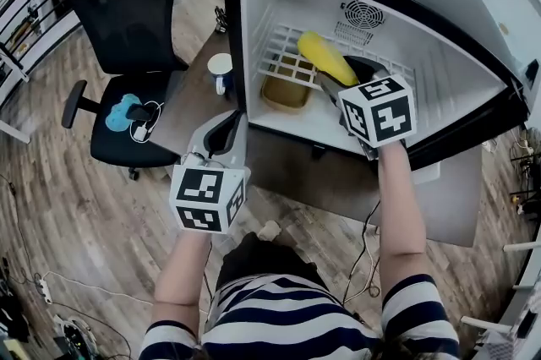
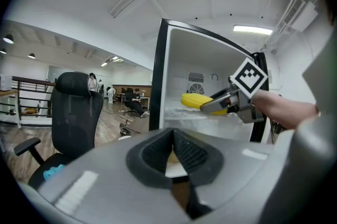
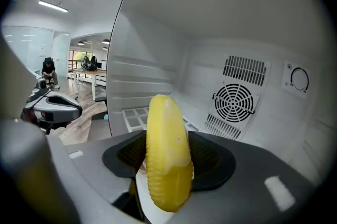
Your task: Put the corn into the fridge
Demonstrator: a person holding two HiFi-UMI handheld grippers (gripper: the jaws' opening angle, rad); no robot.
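Note:
The yellow corn cob [image 1: 328, 57] is inside the open fridge [image 1: 241, 37], held just above its white wire shelf [image 1: 283, 54]. My right gripper [image 1: 338, 75] reaches in through the door opening and is shut on the corn [image 3: 167, 149], with the cob standing up between its dark pads. The fridge's back wall with its round fan grille [image 3: 234, 102] is right ahead of it. My left gripper [image 1: 221, 134] hangs outside the fridge at the lower left, its jaws closed together on nothing [image 2: 172, 136]. From there I see the corn [image 2: 195, 100] and the right gripper [image 2: 218, 104] inside the fridge.
A tan tray [image 1: 286, 92] sits on the fridge floor under the shelf. A white-and-blue mug [image 1: 221, 71] stands on the table [image 1: 279, 168] just left of the fridge. A black office chair [image 1: 127, 20] stands further left.

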